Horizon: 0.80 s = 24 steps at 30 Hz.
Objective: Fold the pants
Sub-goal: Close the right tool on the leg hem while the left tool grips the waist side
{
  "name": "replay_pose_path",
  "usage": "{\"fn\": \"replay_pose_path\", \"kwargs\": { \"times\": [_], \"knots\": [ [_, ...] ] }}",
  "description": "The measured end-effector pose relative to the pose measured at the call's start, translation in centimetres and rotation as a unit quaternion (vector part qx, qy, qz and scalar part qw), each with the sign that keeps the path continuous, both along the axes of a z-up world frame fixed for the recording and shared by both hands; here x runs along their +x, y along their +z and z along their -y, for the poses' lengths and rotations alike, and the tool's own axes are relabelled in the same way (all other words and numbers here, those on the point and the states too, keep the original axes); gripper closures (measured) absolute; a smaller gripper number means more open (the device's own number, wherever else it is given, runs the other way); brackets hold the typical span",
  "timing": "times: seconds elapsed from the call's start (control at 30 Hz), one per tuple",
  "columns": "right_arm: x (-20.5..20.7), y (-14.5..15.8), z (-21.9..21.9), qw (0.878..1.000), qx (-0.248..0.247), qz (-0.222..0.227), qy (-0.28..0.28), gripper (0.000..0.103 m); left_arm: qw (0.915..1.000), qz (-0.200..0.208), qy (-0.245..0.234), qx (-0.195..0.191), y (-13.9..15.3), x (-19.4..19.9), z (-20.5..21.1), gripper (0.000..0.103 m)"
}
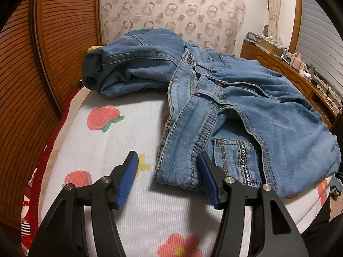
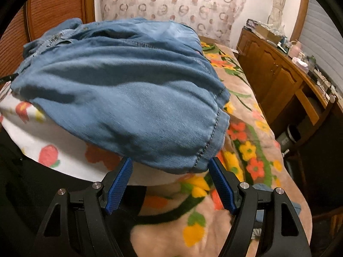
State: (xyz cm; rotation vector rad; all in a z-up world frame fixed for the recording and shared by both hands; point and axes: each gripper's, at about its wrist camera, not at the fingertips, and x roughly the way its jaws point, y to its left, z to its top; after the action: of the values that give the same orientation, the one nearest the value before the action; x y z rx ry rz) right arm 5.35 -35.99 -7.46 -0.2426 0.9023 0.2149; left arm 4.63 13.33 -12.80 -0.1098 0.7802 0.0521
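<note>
The jeans lie bunched on the bed, over a white fruit-print sheet toward its near edge; waistband, back pocket and one rolled leg are jumbled, with no clean fold visible. Judged status: folding barely begun; spreading, leg alignment and all folds remain. The left claw stands half-wide, with the waistband corner lying between its pads, not pinched. The right claw stands wide at a hemmed edge of the denim near the bed's near edge, gripping nothing.
</note>
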Motion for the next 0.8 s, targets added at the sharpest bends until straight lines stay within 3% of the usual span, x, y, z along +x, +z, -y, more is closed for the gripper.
{"fn": "replay_pose_path", "kwargs": {
  "times": [0.03, 0.1, 0.3, 0.6, 0.8],
  "knots": [
    [0.2, -0.1, -0.1, 1.000, -0.005, -0.001, 0.001, 0.033, 1.0000, 0.000, 0.000, 0.000, 0.0, 0.0, 0.0, 0.045],
    [0.5, -0.1, -0.2, 1.000, -0.030, -0.003, -0.005, 0.067, 1.0000, 0.001, -0.002, -0.002, 0.0, 0.0, 0.0, 0.045],
    [0.5, 1.6, -0.1, 1.000, -0.021, 0.016, 0.006, 0.091, 0.9998, 0.002, -0.014, -0.017, 0.1, 0.1, 0.2, 0.057],
    [-0.7, 4.2, 0.9, 0.997, 0.019, 0.078, 0.004, 0.095, 0.9997, -0.003, -0.020, -0.011, 0.1, 0.5, 0.6, 0.057],
    [-0.4, 4.1, 1.1, 0.994, 0.037, 0.107, 0.007, 0.095, 0.9996, -0.001, -0.024, -0.013, 0.0, 0.3, 0.6, 0.058]
  ]
}}
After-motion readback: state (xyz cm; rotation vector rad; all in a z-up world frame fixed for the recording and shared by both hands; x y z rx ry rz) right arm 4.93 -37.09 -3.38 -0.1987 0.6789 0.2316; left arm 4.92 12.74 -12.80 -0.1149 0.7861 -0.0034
